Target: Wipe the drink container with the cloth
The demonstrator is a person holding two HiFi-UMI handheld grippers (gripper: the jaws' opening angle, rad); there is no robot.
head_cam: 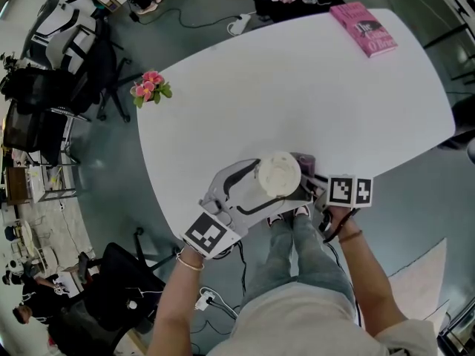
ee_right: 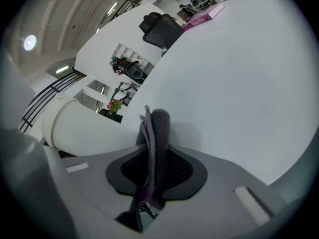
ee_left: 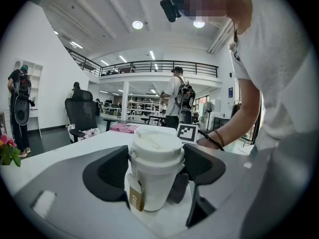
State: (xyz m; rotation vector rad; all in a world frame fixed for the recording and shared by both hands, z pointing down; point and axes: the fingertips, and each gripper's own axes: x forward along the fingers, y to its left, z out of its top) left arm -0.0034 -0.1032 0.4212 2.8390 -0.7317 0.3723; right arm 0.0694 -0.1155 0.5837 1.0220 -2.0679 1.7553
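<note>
Gripping the white cup (head_cam: 278,174) on the bench (head_cam: 297,102) with our left hand-held gripper (ee_left: 155,167), while our right hand-held gripper (ee_right: 152,171) pinches the grey cloth (ee_right: 158,131) right beside it.

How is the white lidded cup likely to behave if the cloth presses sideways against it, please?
The cup looks like light paper and is tall for its base, so it would probably tip or slide easily. The left gripper clamps it, which should steady it. Its wall may dent under firm pressure from the cloth.
</note>
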